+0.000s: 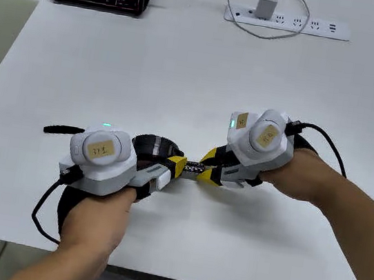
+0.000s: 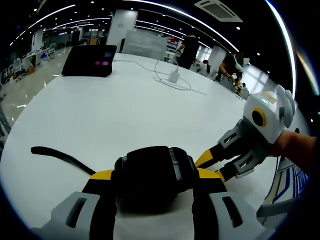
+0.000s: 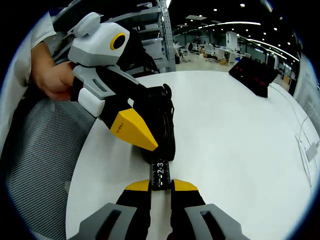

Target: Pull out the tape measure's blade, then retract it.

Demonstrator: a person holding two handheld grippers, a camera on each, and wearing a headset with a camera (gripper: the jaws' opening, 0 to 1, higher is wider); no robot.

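Head view: tape measure clamped in left hand-held gripper, blade rightward, pinched by right hand-held gripper.

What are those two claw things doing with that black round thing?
A person is holding a gripper in each hand at a white table. The left gripper is clamped around the black tape measure. The right gripper is pinching the end of the blade. Just a short bit of blade is out of the case right now, with the numbers 2 and 3 showing on it.
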